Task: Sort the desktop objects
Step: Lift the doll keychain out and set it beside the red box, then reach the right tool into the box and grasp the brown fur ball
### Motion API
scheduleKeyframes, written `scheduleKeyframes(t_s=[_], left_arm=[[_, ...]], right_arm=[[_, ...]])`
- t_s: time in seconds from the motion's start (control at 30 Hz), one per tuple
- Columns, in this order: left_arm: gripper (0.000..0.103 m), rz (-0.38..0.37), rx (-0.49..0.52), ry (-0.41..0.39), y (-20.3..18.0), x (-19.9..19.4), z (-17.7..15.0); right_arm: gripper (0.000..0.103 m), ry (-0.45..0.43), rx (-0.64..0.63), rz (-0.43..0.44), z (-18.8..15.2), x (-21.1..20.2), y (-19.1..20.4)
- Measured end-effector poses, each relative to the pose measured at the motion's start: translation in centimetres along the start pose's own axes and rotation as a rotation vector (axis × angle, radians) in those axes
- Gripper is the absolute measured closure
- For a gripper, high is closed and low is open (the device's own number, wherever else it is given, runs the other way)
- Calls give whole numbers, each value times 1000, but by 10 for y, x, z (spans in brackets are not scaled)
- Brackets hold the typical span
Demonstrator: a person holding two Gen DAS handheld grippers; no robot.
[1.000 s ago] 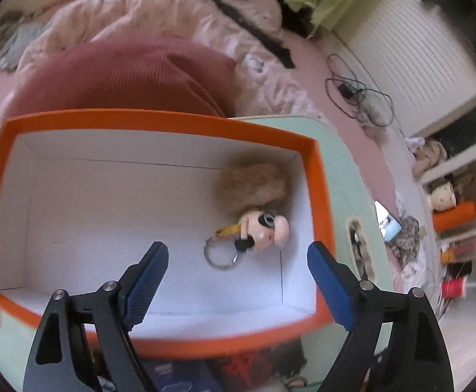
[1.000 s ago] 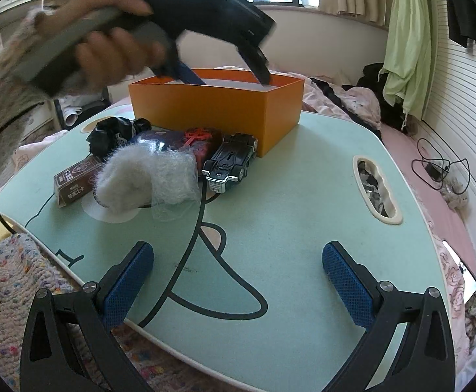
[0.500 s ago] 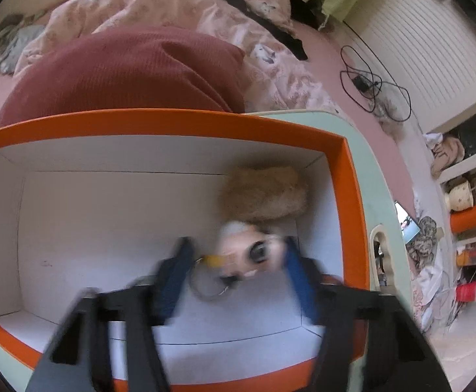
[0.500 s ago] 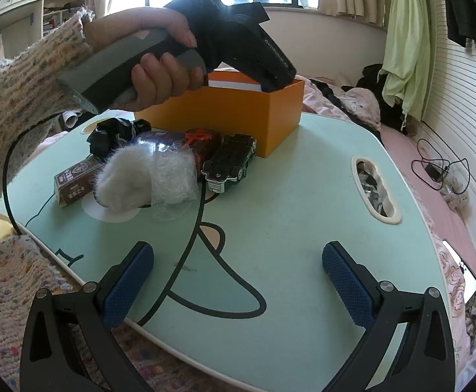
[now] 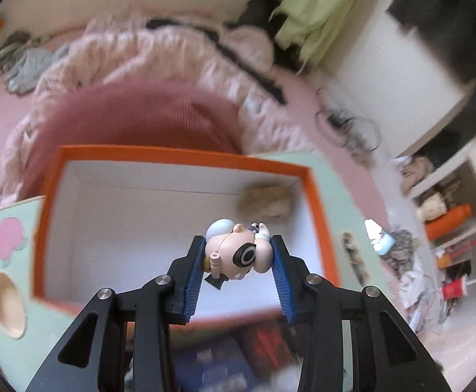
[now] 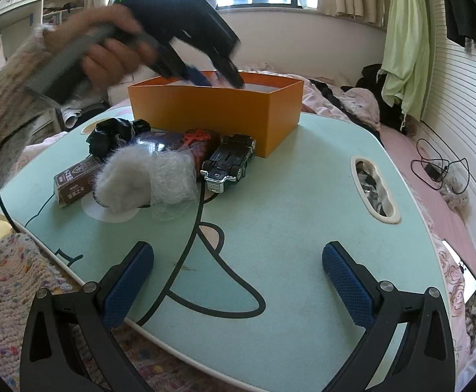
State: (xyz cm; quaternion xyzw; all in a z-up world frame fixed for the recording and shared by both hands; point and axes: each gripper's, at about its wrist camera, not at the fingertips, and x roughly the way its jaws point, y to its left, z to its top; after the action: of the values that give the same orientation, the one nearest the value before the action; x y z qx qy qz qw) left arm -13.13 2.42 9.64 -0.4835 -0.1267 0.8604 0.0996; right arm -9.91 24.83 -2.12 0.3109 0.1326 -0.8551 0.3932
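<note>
My left gripper [image 5: 238,261] is shut on a small pink figurine keychain [image 5: 238,254] and holds it above the orange box [image 5: 179,155]. A tan fluffy ball [image 5: 267,202] lies in the box's far right corner. In the right wrist view the left gripper [image 6: 218,76] hangs over the orange box [image 6: 215,114]. My right gripper [image 6: 238,281] is open and empty above the mint table [image 6: 287,202]. A white fluffy ball [image 6: 140,183], a black toy car [image 6: 230,163], a brown card box [image 6: 74,179] and a black bundle [image 6: 114,132] lie left of the box.
A slot opening [image 6: 375,189] is cut in the table's right side. A bed with a pink quilt [image 5: 140,62] and a dark red cushion [image 5: 133,117] lies beyond the box. A shelf [image 5: 447,222] with bottles stands to the right. Cables [image 6: 440,166] lie on the bed.
My left gripper went down into the box, shut on the figurine keychain and lifted it up out of the box. The right gripper has not moved.
</note>
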Motion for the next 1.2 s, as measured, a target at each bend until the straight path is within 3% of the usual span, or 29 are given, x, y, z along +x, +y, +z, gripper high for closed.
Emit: scheduleKeyframes(t_s=[0.07,0.17,0.43,0.5,0.53,0.67,0.77,0.83,1.03,1.2], left_arm=[[65,-32,6,-46,2,-26,-16],[65,-16,23,-69,5,-42,-48],[64,-10,-6,-32,22,-9,-83],[52,-35,-24,-39,23,-10,-85],[40,-57,-28,-44,23,-14,-87],[30,-112,-21,-118,23,-45,-97],[17,-59,34,-194,20,-74,-114],[9,17,90,-222,19,-88,-131],[8,201,137,-171,42,-95,-193],[7,167,226,-174,39,-84,-238]], right_arm=[[0,0,0,0,0,0,0],[0,0,0,0,0,0,0],[0,0,0,-2,-1,0,0],[0,-1,0,-1,0,0,0],[0,-1,0,-1,-1,0,1],[0,-1,0,-1,-1,0,1],[0,-1,0,-2,-1,0,1],[0,-1,2,-4,-1,0,1],[0,2,4,-9,-1,-2,-1],[0,9,5,-11,-2,-2,-1]])
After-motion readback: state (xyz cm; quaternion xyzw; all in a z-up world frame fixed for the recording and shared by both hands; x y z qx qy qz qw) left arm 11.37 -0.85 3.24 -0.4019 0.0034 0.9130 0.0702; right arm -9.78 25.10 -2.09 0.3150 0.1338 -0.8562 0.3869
